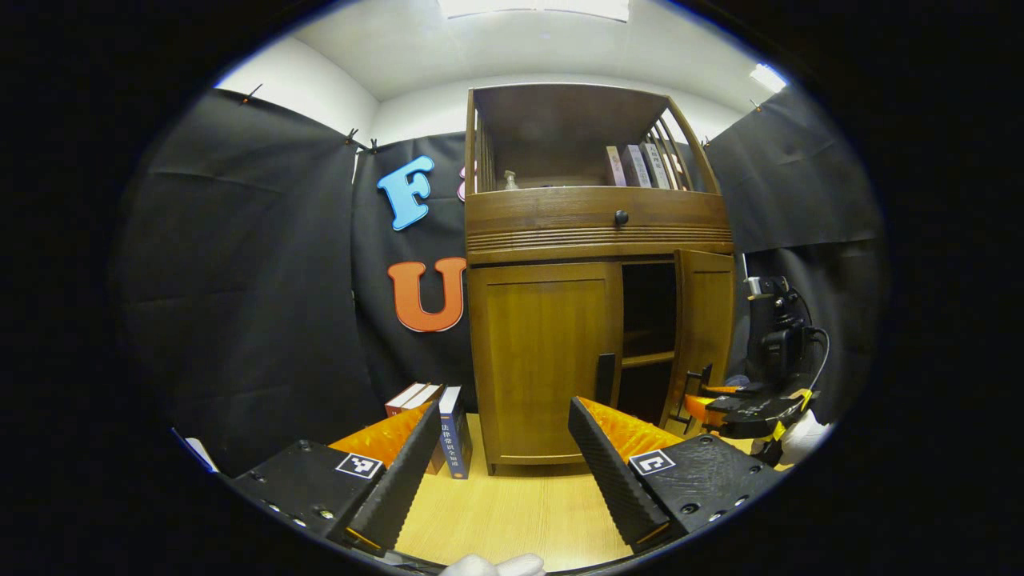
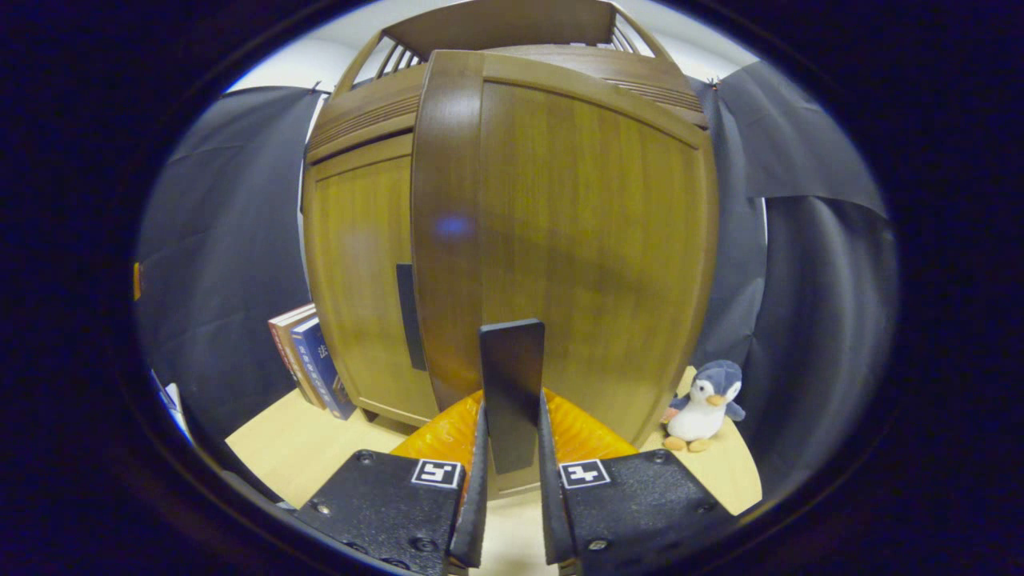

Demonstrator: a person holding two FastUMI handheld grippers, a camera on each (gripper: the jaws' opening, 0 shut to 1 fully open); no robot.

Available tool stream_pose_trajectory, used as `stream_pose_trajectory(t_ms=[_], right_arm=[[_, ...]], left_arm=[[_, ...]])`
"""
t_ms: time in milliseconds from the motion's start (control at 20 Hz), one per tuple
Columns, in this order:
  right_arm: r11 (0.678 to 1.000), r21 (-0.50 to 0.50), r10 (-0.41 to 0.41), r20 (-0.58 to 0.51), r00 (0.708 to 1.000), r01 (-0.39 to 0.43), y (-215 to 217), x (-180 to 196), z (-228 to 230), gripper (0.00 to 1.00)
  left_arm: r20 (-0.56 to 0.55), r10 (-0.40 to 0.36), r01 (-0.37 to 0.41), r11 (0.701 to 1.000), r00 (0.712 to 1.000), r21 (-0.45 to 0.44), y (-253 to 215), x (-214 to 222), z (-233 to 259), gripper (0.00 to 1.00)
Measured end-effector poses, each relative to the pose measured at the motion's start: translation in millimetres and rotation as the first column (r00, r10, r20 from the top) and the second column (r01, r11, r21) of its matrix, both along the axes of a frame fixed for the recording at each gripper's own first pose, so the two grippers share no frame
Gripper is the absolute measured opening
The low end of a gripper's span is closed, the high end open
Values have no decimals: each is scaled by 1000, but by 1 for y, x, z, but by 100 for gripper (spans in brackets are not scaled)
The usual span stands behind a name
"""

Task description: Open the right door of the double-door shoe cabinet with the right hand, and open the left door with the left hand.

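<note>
The right tool [image 2: 510, 472] is clamped on the dark handle [image 2: 512, 392] of the right door [image 2: 576, 240], which stands swung out. The left tool [image 1: 496, 448] has its fingers apart, with the closed left door [image 1: 544, 360] straight ahead, its handle [image 1: 606, 378] untouched.

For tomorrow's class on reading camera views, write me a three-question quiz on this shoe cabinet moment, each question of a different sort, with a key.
1. True or false: the left door is closed.
2. What is the right claw shut on?
A. the drawer knob
B. the right door's handle
C. the toy penguin
3. Fill in: beside the cabinet's left side, ______ stand on the floor.

Key: 1 true. 2 B; the right door is swung partly open. 3 books. The left claw is open, short of the left door's handle.
</note>
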State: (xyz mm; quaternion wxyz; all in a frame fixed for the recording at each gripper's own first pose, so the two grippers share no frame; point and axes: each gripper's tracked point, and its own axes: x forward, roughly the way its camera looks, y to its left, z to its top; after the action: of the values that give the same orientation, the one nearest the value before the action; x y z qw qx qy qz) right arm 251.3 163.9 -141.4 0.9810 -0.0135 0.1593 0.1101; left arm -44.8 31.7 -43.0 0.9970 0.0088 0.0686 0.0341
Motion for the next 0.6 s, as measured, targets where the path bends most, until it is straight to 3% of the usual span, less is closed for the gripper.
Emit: stream_pose_trajectory(t_ms=[200, 250, 600], right_arm=[[999, -11, -34, 4, 999, 34, -2, 0, 3, 31], [999, -12, -45, 5, 999, 45, -2, 1, 2, 31], [993, -5, -118, 5, 993, 118, -10, -2, -1, 28]], left_arm=[[-4, -35, 34, 999, 999, -11, -11, 0, -3, 100], [-5, -44, 44, 999, 999, -11, -13, 0, -4, 96], [-18, -112, 112, 994, 994, -4, -34, -2, -10, 96]])
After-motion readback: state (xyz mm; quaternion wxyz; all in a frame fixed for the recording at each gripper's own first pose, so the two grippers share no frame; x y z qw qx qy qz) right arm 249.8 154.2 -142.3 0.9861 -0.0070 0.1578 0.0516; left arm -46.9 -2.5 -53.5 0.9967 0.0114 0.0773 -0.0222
